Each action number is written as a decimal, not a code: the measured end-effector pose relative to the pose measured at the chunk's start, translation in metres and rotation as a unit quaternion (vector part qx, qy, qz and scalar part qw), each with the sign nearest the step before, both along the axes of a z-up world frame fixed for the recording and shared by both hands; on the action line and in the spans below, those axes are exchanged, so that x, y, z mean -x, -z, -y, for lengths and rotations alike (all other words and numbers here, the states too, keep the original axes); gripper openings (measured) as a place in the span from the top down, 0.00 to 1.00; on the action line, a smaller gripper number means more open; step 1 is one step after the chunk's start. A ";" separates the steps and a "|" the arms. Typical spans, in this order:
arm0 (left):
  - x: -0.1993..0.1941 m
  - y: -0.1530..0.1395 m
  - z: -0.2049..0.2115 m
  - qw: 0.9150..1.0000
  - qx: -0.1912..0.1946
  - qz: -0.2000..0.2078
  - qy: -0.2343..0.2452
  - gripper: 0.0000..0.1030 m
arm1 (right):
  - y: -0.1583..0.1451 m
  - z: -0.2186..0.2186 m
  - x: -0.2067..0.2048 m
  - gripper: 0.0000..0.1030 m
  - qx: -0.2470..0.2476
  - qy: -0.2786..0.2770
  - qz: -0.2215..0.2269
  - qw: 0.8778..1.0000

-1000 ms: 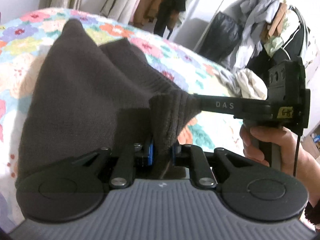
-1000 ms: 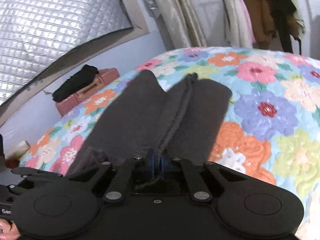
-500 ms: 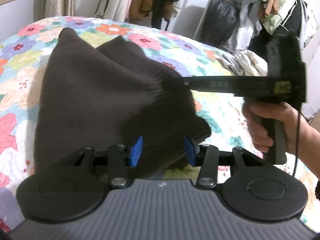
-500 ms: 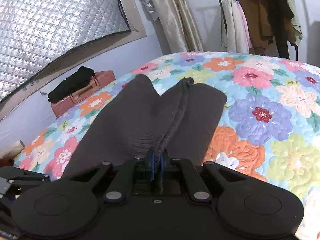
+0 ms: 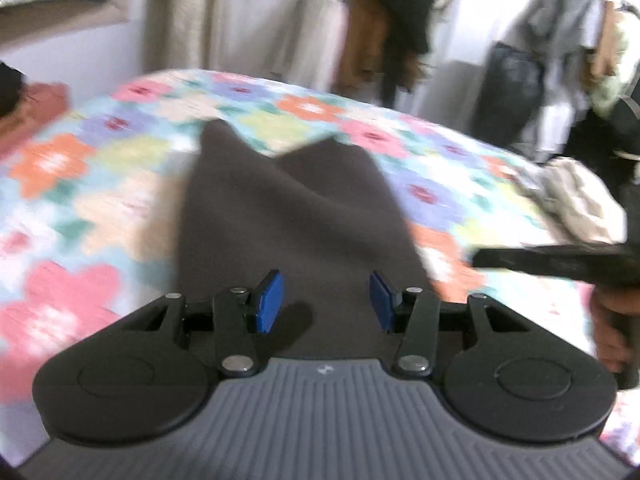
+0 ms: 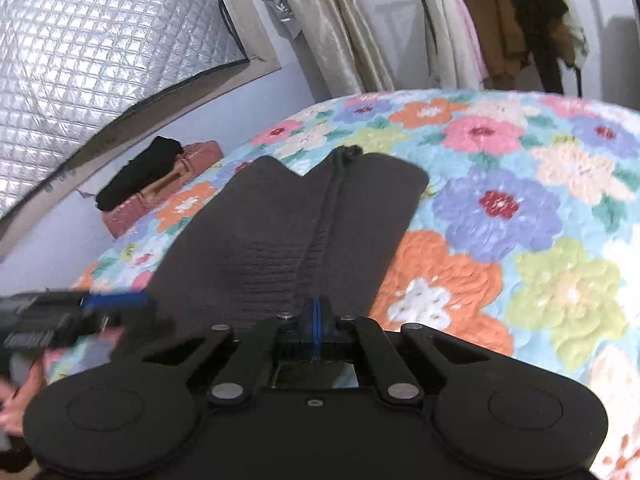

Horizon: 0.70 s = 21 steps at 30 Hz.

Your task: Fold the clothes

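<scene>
Now that the left gripper [image 5: 326,300] has let go, its jaws just opened wide and empty above the dark knit garment [image 5: 296,216] on the floral bed [image 5: 80,184], the right gripper [image 6: 316,316] remains pinched on its near edge, suggesting one fold laid.
</scene>
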<state>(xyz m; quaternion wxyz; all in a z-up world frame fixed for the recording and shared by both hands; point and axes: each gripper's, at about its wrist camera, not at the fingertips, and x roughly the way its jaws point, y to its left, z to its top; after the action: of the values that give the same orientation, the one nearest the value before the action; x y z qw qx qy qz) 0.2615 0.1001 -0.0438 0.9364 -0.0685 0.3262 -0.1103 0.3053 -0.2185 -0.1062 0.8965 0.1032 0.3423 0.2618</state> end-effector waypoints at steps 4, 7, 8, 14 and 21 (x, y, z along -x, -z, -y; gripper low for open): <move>-0.061 -0.008 -0.017 0.996 -0.047 -0.070 -0.032 0.45 | -0.015 -0.014 -0.025 0.87 0.022 -0.036 -0.022 0.999; -0.097 -0.007 -0.024 0.992 -0.055 -0.103 -0.053 0.45 | -0.027 -0.027 -0.056 0.62 0.042 -0.064 -0.040 0.996; -0.102 -0.004 -0.027 0.992 -0.039 -0.103 -0.056 0.45 | -0.030 -0.031 -0.065 0.60 0.047 -0.071 -0.045 0.995; -0.114 0.018 -0.035 0.993 -0.013 -0.104 -0.061 0.45 | -0.025 -0.038 -0.112 0.59 0.062 -0.099 -0.078 0.990; -0.123 0.033 -0.042 0.993 -0.004 -0.107 -0.051 0.45 | -0.006 -0.064 -0.161 0.43 0.079 -0.119 -0.101 0.985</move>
<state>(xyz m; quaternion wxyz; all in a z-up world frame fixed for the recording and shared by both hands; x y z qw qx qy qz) 0.3841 0.1421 -0.0766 0.9008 -0.0930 0.4209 -0.0529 0.4663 -0.1543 -0.0997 0.8250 0.0161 0.4608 0.3269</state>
